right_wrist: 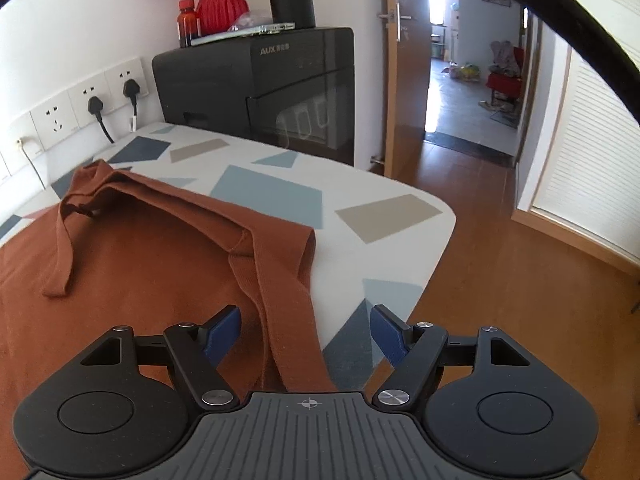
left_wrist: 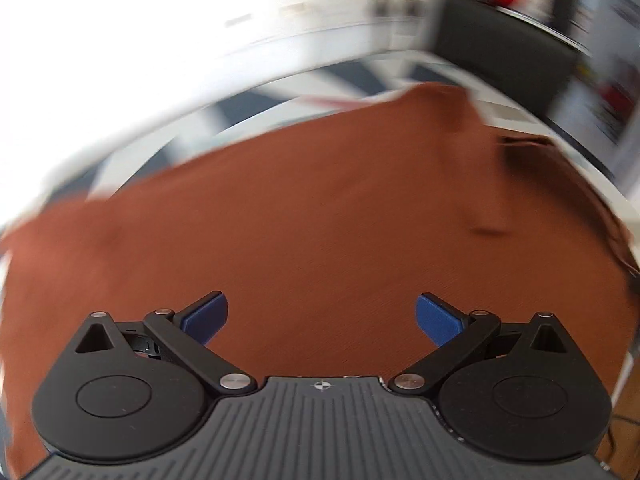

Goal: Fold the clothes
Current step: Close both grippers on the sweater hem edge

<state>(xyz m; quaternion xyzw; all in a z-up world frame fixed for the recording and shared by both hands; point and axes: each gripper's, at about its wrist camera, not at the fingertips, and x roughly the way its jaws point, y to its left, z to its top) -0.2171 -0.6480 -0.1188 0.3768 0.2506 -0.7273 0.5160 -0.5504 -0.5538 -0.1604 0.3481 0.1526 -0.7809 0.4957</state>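
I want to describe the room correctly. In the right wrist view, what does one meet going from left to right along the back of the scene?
Wall sockets → brown bottle → red vase → black AUX appliance → wooden door → open doorway → white louvred door.

My left black two-finger tool (left_wrist: 322, 318) with blue pads tilts downward, fingers spread wide, gripping nothing. My right black tool (right_wrist: 306, 332) matches: angled down, spread, empty.
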